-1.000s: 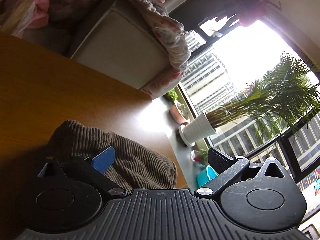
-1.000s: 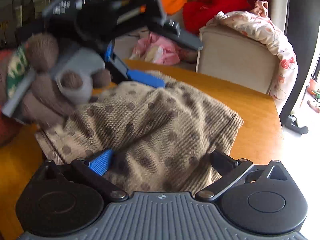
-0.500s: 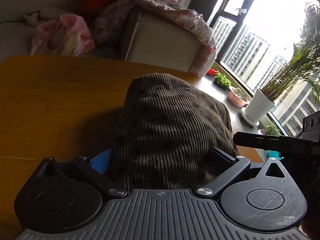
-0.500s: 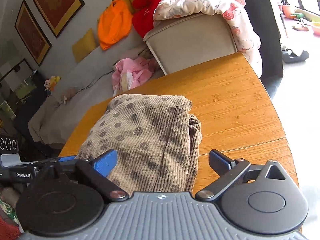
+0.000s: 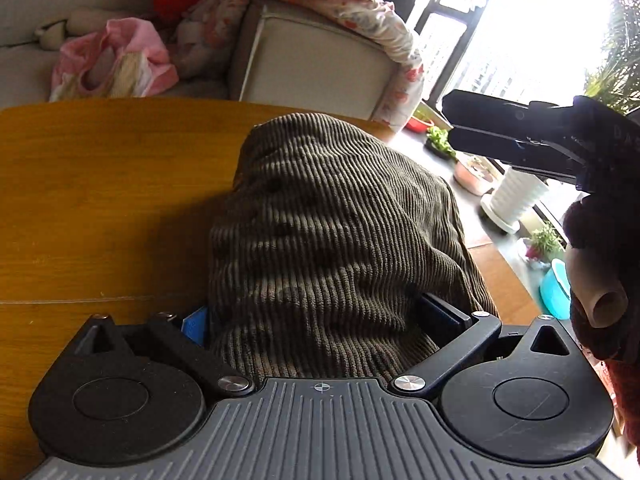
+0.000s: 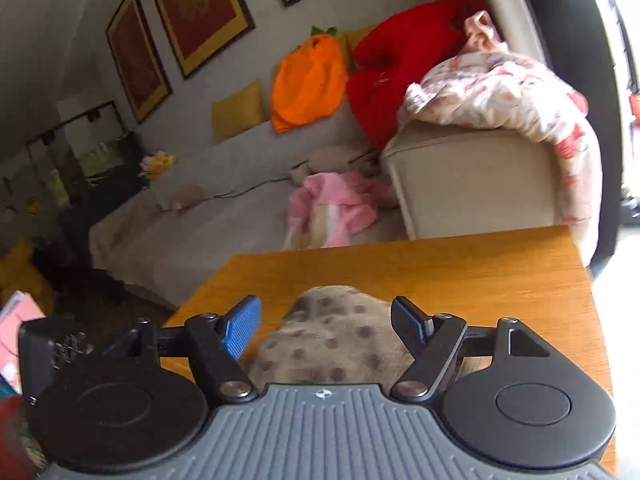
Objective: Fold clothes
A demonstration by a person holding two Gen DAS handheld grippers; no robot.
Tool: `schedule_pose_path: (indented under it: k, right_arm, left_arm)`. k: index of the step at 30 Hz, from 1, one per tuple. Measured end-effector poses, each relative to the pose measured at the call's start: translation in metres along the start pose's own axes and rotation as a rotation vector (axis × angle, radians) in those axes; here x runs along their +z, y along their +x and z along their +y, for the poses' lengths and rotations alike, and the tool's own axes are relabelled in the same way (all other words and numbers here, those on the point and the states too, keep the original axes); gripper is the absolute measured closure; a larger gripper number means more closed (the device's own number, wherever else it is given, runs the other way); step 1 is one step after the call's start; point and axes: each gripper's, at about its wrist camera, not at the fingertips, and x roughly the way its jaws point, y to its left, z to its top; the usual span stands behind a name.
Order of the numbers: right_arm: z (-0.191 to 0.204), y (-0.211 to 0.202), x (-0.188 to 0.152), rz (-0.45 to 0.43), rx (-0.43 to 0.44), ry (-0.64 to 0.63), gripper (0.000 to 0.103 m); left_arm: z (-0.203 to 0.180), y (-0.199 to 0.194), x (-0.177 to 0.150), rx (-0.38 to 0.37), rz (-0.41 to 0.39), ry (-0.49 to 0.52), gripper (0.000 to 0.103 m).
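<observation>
Behind my wooden desk [image 6: 460,268] stood a beige sofa [image 6: 472,176] draped with a floral quilt [image 6: 520,92], with red and orange cushions further along. On the desk lay the folded corduroy garment [image 5: 332,232], brown with darker dots. My left claw [image 5: 320,320] sat low over it, both pads sunk in the cloth at its sides; I could not tell whether they pinched it. My right claw [image 6: 326,326] was above the garment's near edge, jaws closing, pads clear of the fabric between them.
</observation>
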Motion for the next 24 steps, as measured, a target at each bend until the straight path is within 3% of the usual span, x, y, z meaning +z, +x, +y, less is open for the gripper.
schedule_pose_path:
  k: [1, 3, 5, 8, 10, 11, 12, 15, 18, 19, 24]
  right_arm:
    - [0.001, 0.013, -0.002, 0.044, 0.019, 0.013, 0.029]
    - [-0.003, 0.042, -0.018, 0.143, -0.031, -0.001, 0.034]
    - [-0.004, 0.051, -0.031, 0.146, -0.042, -0.039, 0.034]
    - [0.007, 0.033, -0.028, 0.112, -0.087, -0.068, 0.033]
    - [0.012, 0.014, -0.027, 0.064, -0.145, -0.085, 0.020]
    - [0.011, 0.004, -0.028, 0.031, -0.194, -0.082, 0.006]
    - [0.007, -0.005, -0.030, 0.001, -0.246, -0.066, 0.000]
    - [-0.024, -0.011, -0.036, 0.010, -0.319, 0.083, 0.000]
    - [-0.054, -0.003, -0.051, 0.072, -0.243, 0.261, 0.002]
    - [-0.055, 0.002, -0.055, 0.086, -0.217, 0.269, 0.009]
    - [-0.027, 0.048, -0.046, 0.106, -0.142, 0.100, 0.015]
  left_arm:
    - [0.000, -0.001, 0.000, -0.001, 0.000, 0.000, 0.000]
    - [0.000, -0.002, -0.001, -0.003, 0.001, -0.001, 0.001]
    - [-0.001, -0.003, -0.001, 0.001, 0.005, 0.006, 0.001]
    - [-0.002, -0.005, -0.002, 0.002, 0.006, 0.018, 0.001]
    - [-0.002, -0.005, -0.001, 0.001, 0.002, 0.019, 0.001]
    - [-0.001, -0.005, -0.001, 0.000, 0.002, 0.017, 0.001]
    - [-0.001, -0.004, -0.001, -0.001, 0.002, 0.015, 0.001]
    - [-0.001, -0.003, -0.001, -0.001, 0.001, 0.014, 0.001]
    - [-0.001, -0.004, -0.002, 0.001, -0.008, 0.024, 0.001]
    - [0.000, -0.004, -0.002, 0.003, -0.012, 0.029, 0.001]
    - [0.015, -0.011, 0.000, 0.052, -0.046, 0.066, 0.001]
